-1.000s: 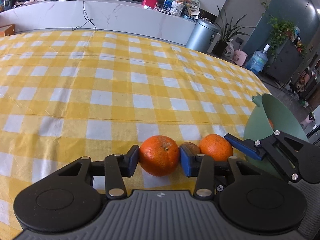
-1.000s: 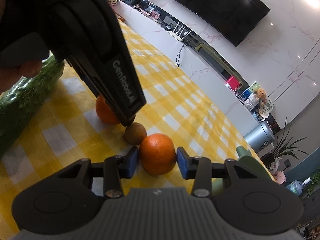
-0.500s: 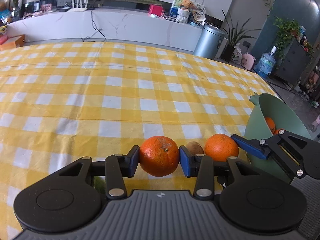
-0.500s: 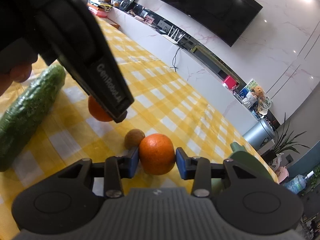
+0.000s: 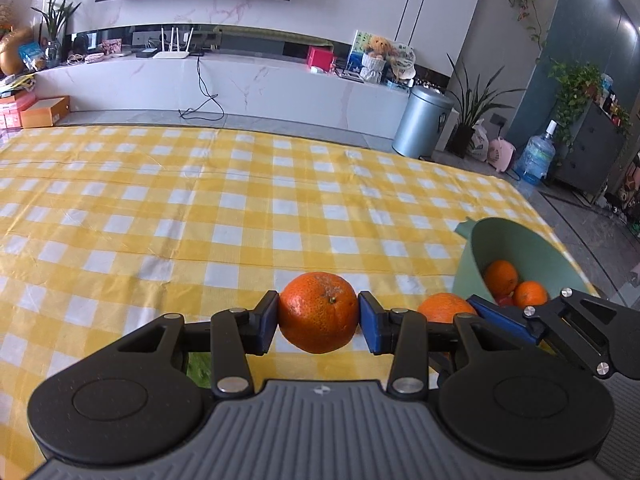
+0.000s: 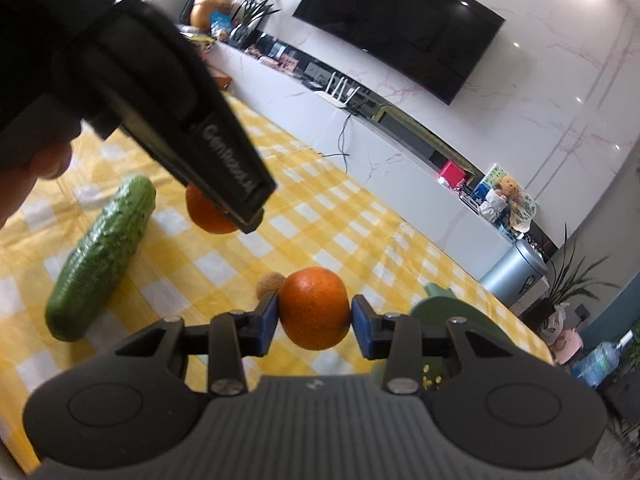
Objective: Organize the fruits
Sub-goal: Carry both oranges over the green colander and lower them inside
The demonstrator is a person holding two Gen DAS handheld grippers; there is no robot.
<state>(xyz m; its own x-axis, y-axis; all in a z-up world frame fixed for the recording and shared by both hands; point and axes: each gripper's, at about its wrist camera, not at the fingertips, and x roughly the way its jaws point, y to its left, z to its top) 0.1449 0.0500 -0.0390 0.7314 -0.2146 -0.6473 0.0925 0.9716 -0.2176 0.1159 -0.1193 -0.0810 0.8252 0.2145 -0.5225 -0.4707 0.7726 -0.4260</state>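
My left gripper [image 5: 318, 316] is shut on an orange [image 5: 318, 312] held above the yellow checked cloth [image 5: 224, 208]. My right gripper [image 6: 314, 314] is shut on a second orange [image 6: 314, 308], also off the cloth. In the left wrist view that second orange [image 5: 444, 307] shows just to the right, with a blue finger [image 5: 496, 317] of the right tool beside it. Past it stands a green bowl [image 5: 532, 240] with two oranges [image 5: 501, 277] inside. A brown kiwi [image 6: 269, 285] lies on the cloth behind the right gripper's orange.
A green cucumber [image 6: 104, 260] lies on the cloth at the left. The left tool's black casing [image 6: 180, 112] and a hand fill the upper left of the right wrist view. The green bowl [image 6: 444, 308] is partly hidden behind the right finger. The cloth stretches far ahead.
Both grippers have risen with their oranges, which now hang above the cloth. The kiwi stayed on the table. The inside of the green bowl has come into view.
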